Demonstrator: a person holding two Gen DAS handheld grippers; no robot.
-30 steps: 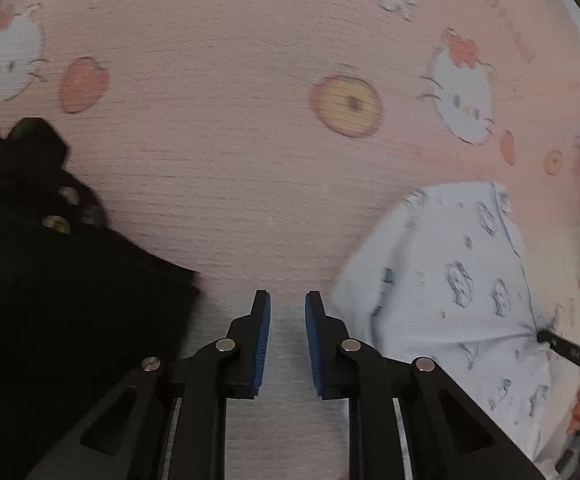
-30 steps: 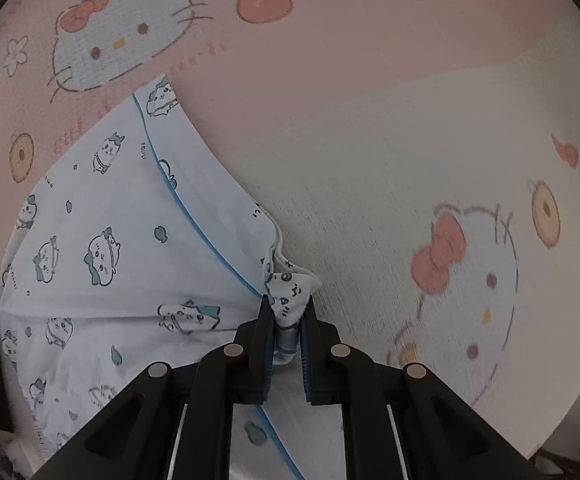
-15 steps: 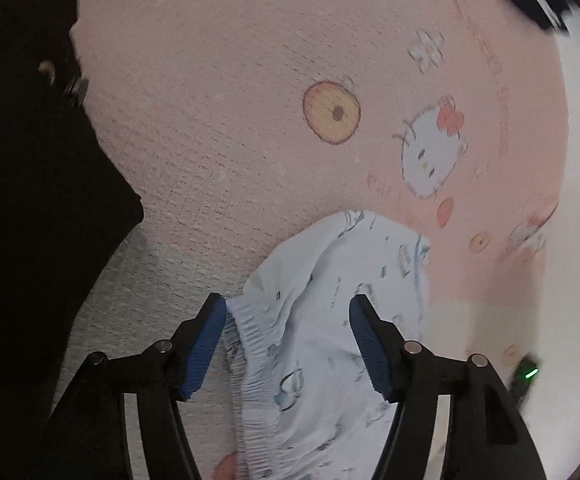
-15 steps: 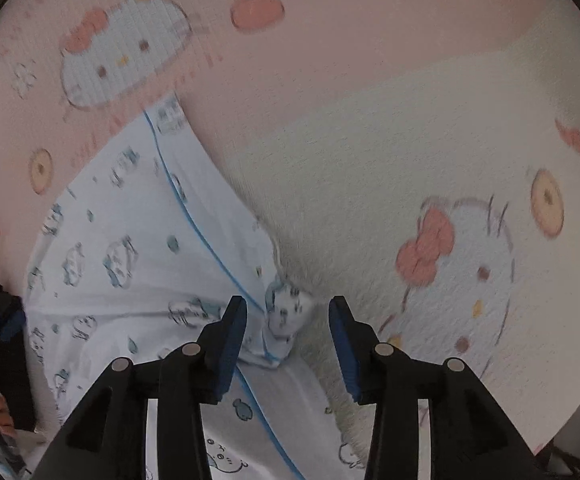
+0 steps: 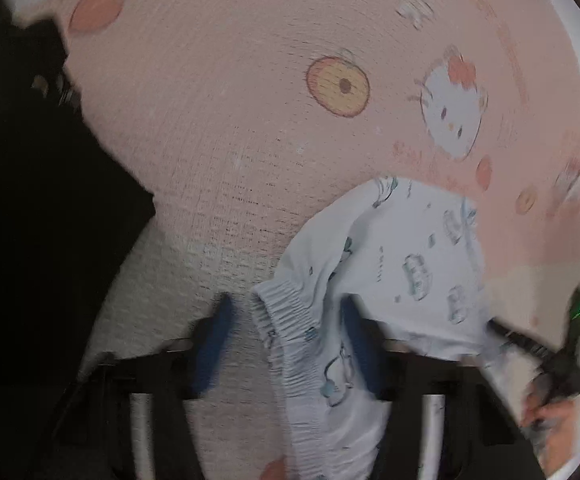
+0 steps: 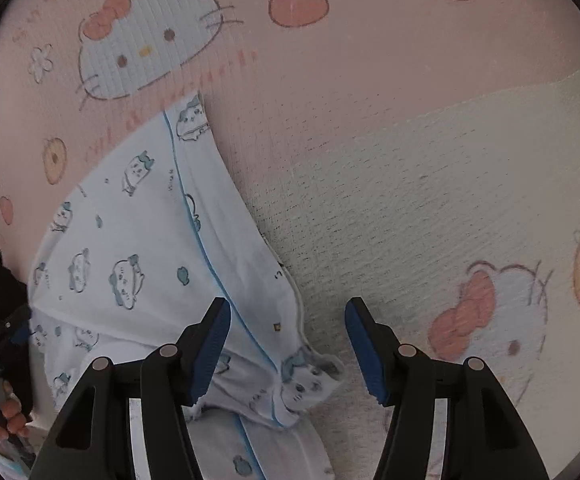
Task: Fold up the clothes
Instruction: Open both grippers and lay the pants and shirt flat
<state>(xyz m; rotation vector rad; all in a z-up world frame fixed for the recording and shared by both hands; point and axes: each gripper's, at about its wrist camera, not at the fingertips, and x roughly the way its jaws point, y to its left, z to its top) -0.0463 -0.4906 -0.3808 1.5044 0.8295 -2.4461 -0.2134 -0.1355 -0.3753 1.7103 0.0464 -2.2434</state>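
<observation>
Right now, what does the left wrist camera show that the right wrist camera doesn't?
Only the left wrist view shows the dark garment along the left edge and the light-blue garment's gathered elastic waistband.

Only the right wrist view shows the blue piping seam and the bunched corner lying between the open right hand-held gripper fingers.

Both show the printed light-blue garment on the pink cartoon-cat blanket.

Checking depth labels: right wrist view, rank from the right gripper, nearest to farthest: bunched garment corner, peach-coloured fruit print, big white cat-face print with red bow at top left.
1. Bunched corner of the pale blue printed garment, between the open fingers of the right gripper.
2. Big white cat-face print with red bow, far upper left on the pink blanket.
3. Peach-coloured fruit print, top centre; too close to call against 2.
</observation>
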